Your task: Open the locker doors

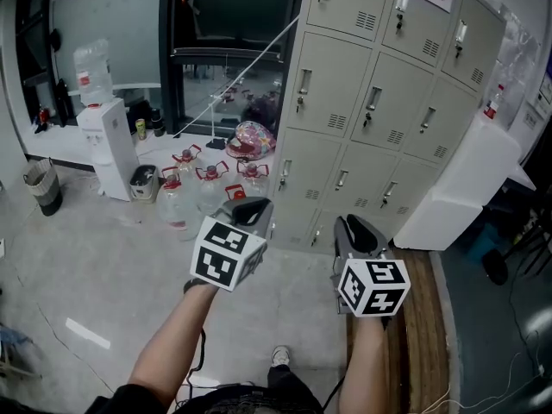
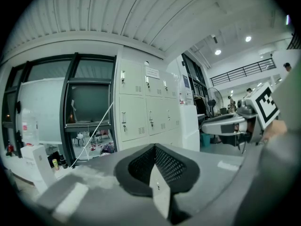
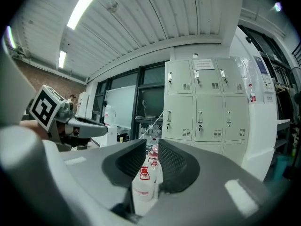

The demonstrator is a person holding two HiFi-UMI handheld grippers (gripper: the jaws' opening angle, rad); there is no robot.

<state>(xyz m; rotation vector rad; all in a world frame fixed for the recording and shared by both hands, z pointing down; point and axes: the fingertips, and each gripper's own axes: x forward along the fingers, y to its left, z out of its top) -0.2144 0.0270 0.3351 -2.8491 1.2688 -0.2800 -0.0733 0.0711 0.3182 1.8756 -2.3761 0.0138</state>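
A bank of pale grey lockers (image 1: pixel 379 102) stands ahead, every door closed, each with a small handle and a vent; it also shows in the left gripper view as lockers (image 2: pixel 141 107) and in the right gripper view as lockers (image 3: pixel 202 107). Both grippers are held out short of them, touching nothing. My left gripper (image 1: pixel 250 207) points toward the lower left doors; its black pads meet, jaws shut (image 2: pixel 154 147). My right gripper (image 1: pixel 358 231) points level at the lockers; a narrow gap stands between its pads (image 3: pixel 151 147), with nothing held, only distant bottles seen through it.
Several large water bottles (image 1: pixel 211 184) stand on the floor left of the lockers, by a water dispenser (image 1: pixel 108 136) and a bin (image 1: pixel 41 185). A white cabinet (image 1: pixel 457 188) abuts the lockers' right side. A wooden surface (image 1: pixel 423 317) lies at lower right.
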